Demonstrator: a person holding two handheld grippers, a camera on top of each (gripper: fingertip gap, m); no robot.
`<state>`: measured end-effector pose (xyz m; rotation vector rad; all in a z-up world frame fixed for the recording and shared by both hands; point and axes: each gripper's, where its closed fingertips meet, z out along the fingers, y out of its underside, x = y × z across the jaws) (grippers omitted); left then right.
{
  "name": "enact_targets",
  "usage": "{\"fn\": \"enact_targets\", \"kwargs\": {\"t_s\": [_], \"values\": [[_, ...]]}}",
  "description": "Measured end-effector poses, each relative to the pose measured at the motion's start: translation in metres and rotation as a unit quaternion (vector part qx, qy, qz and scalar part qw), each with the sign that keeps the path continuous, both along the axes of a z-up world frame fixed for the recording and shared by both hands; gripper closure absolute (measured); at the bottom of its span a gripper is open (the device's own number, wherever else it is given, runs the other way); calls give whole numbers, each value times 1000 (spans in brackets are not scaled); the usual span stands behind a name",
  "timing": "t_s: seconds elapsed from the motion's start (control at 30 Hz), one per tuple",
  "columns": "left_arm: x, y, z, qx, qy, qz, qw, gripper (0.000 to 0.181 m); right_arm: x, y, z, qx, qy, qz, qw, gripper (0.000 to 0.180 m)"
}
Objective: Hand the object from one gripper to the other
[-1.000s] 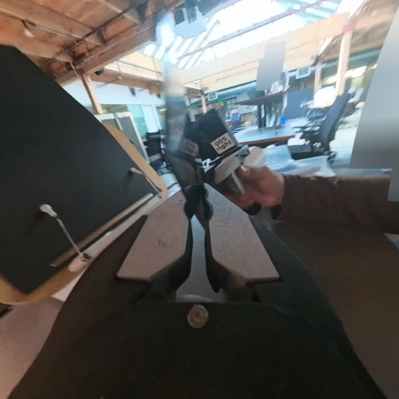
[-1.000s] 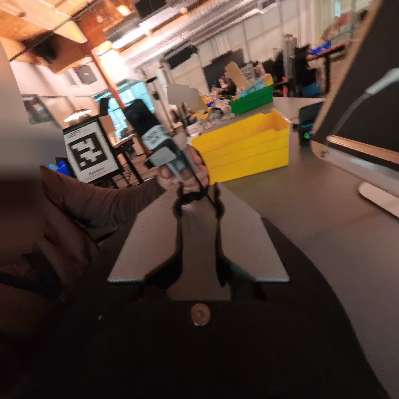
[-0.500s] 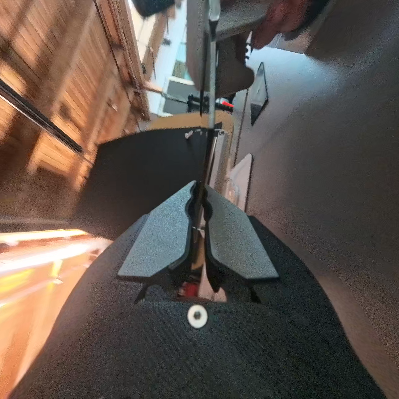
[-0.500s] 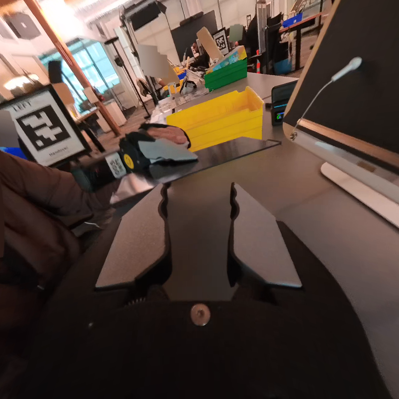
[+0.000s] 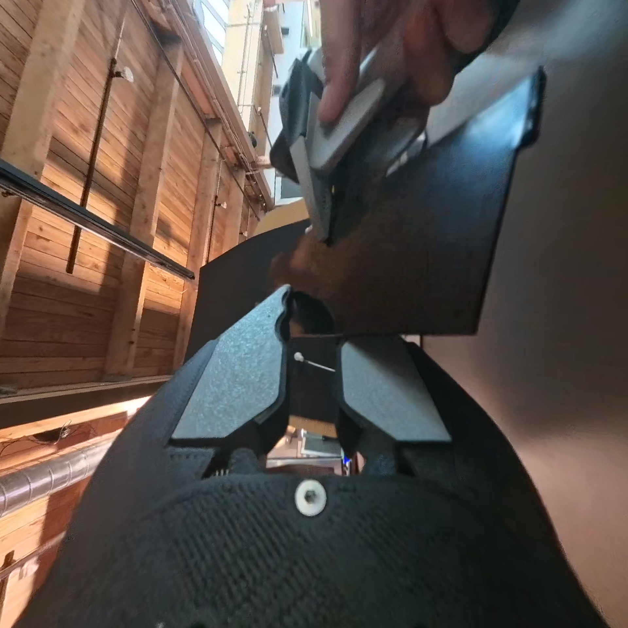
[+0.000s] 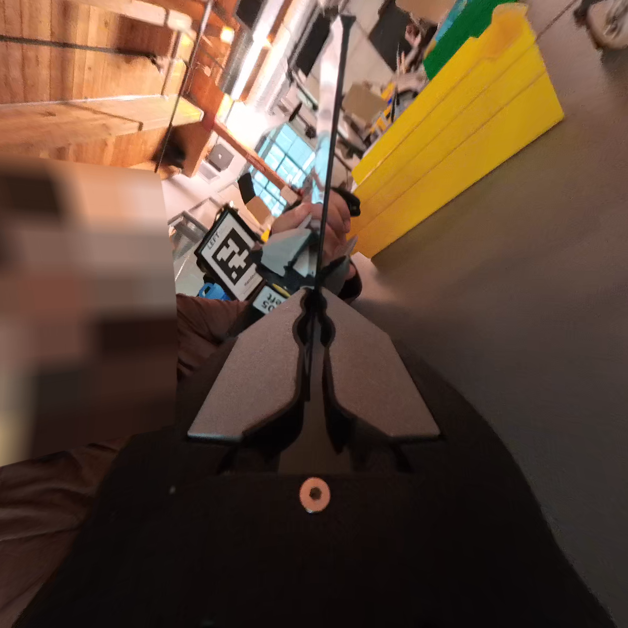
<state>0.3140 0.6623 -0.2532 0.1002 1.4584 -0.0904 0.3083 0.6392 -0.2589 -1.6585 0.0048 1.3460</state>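
The object is a thin, glossy black plate. In the right wrist view it stands edge-on point(image 6: 331, 136), and my right gripper point(image 6: 314, 306) is shut on its near edge. In the left wrist view the plate point(image 5: 424, 221) shows face-on just past my left gripper point(image 5: 314, 326), which is open with its jaws apart and empty; the plate's lower edge covers the right fingertip. The right gripper's grey fingers point(image 5: 316, 190) and the hand point(image 5: 390, 51) that holds it clamp the plate's far side. The left gripper point(image 6: 285, 251) shows behind the plate in the right wrist view.
A yellow bin point(image 6: 458, 129) and a green bin point(image 6: 458, 44) stand on the grey table point(image 6: 509, 339). A black-and-white marker sign point(image 6: 231, 258) stands at the left. A black board point(image 5: 231, 306) with a white pin point(image 5: 299, 356) lies behind my left gripper.
My left gripper has opened and let go of the plate. My right gripper, open half a second ago, has shut on it. Both views have rolled sideways.
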Motion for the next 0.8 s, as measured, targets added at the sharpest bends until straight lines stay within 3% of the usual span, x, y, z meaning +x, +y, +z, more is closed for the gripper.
{"fn": "enact_targets", "kwargs": {"t_s": [0.03,0.13,0.23,0.4,0.47,0.53,0.67,0.8], "values": [[2,6,2,-13,-3,14,1000,167,8,1,3,9,-7,-24,1000,180],[6,32,9,-97,0,54,994,159,33,0,5,28,-92,-105,990,180],[6,39,11,-253,48,33,966,159,47,-5,20,77,-176,-162,968,180],[1,23,16,-489,151,-82,855,152,42,-14,36,146,-282,-183,931,180],[-5,12,21,-559,196,-140,794,152,33,-16,40,167,-293,-168,926,180],[-10,4,26,-597,217,-180,751,150,20,-16,39,178,-301,-141,926,180],[-12,-7,24,-595,232,-204,742,151,-2,-11,24,176,-359,-102,911,180],[-19,-26,13,-549,278,-228,755,181,-3,-5,17,161,-372,-110,908,174]]}}
